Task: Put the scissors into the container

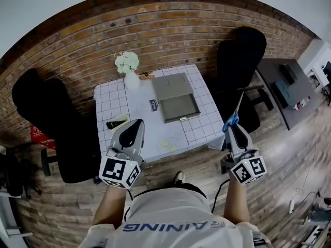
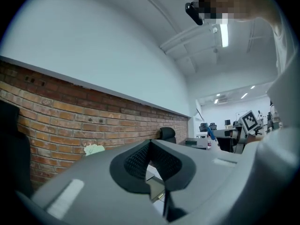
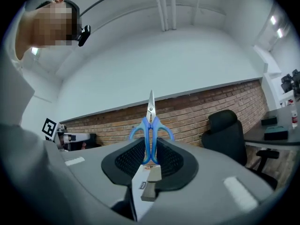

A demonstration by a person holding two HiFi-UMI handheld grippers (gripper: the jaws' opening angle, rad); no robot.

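Blue-handled scissors (image 1: pixel 232 120) stand blades-up in my right gripper (image 1: pixel 233 128), off the table's right front corner. In the right gripper view the pads press on the scissors' (image 3: pixel 151 125) handle loops, so that gripper (image 3: pixel 150 146) is shut on them. The container (image 1: pixel 195 104), a grey open box with its lid folded back, lies on the white gridded table (image 1: pixel 114 102), to the left of and beyond the scissors. My left gripper (image 1: pixel 137 124) hovers over the table's front edge. Its jaws meet at the tip with nothing between them, as the left gripper view (image 2: pixel 150 145) shows.
A vase of white flowers (image 1: pixel 128 66) stands at the table's back left. A small carton (image 1: pixel 153 105), a black bar (image 1: pixel 115 124) and pale round slices (image 1: pixel 166 143) lie near the front. Black chairs (image 1: pixel 51 118) (image 1: pixel 240 61) flank the table; a brick wall (image 1: pixel 155 30) runs behind.
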